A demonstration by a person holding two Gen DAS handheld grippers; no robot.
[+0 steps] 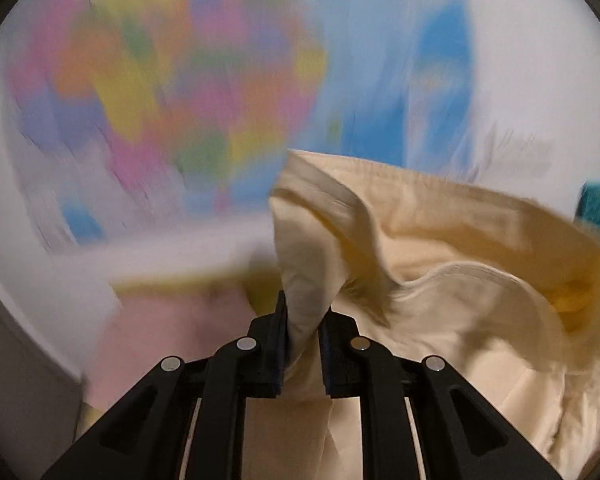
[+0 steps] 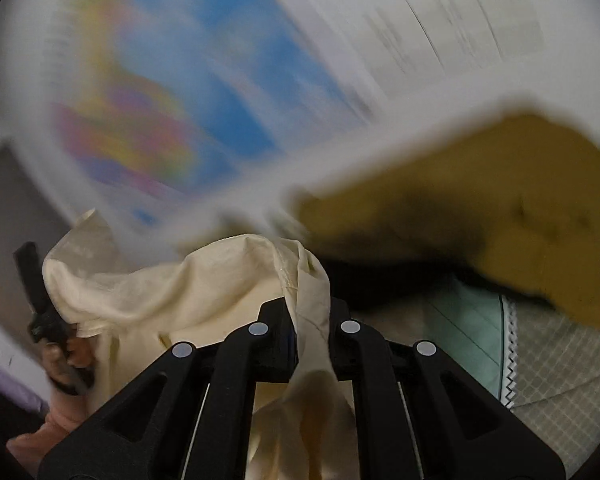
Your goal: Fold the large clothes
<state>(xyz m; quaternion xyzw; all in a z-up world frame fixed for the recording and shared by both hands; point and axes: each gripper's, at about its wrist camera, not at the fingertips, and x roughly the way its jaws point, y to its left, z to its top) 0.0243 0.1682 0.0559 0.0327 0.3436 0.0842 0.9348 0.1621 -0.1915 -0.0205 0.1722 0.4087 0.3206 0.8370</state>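
A large cream garment (image 1: 440, 280) hangs bunched between both grippers. My left gripper (image 1: 303, 320) is shut on a gathered fold of it, and the cloth billows away to the right with a seamed hem showing. In the right wrist view my right gripper (image 2: 313, 316) is shut on another edge of the cream garment (image 2: 188, 280), which drapes off to the left. There the left gripper (image 2: 40, 304) shows at the far left as a dark shape held in a person's hand (image 2: 66, 354).
Everything behind is smeared by motion: a colourful wall poster (image 1: 188, 92), a white wall, and a mustard-yellow cloth (image 2: 500, 200) at the right. A pale green and checked quilted surface (image 2: 540, 360) lies below at the right. A pink sleeve (image 2: 40, 436) is at the lower left.
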